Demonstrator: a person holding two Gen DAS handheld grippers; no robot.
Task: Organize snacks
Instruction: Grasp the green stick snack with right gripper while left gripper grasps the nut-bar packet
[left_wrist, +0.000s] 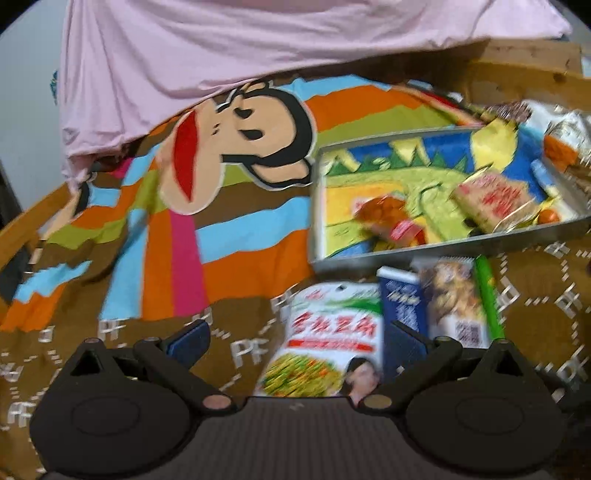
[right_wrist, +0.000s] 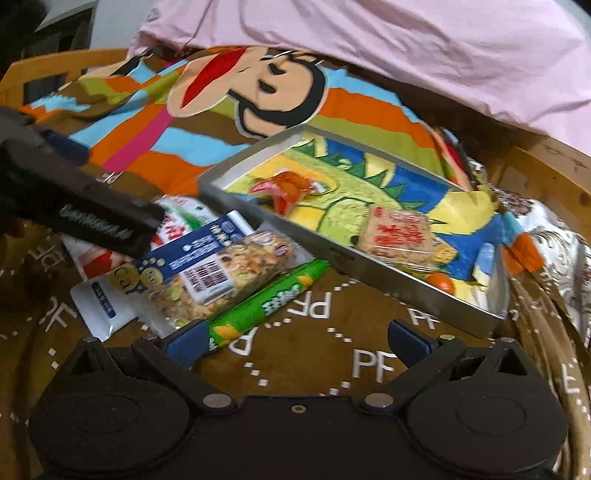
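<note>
Four snacks lie side by side on the brown blanket: a white and green bag (left_wrist: 332, 339), a blue packet (left_wrist: 400, 306), a grain bar (left_wrist: 452, 299) and a green stick (left_wrist: 487, 295). My left gripper (left_wrist: 297, 339) is open just above the bag, which lies between its fingers. My right gripper (right_wrist: 297, 341) is open over bare blanket. The green stick (right_wrist: 269, 302) ends beside its left finger. A metal tray (right_wrist: 277, 221) with a dinosaur picture holds an orange packet (right_wrist: 284, 188) and a red-printed cracker pack (right_wrist: 399, 232). The left gripper's black housing (right_wrist: 81, 206) covers part of the bag (right_wrist: 184, 218).
A small silver pouch (right_wrist: 99, 302) lies left of the grain bar (right_wrist: 229, 273). A pink cloth (left_wrist: 221, 55) hangs over the far side. A wooden rail (right_wrist: 535, 177) borders the right. Patterned silver fabric (right_wrist: 546, 236) lies beyond the tray. The striped cartoon blanket (left_wrist: 147, 240) spreads to the left.
</note>
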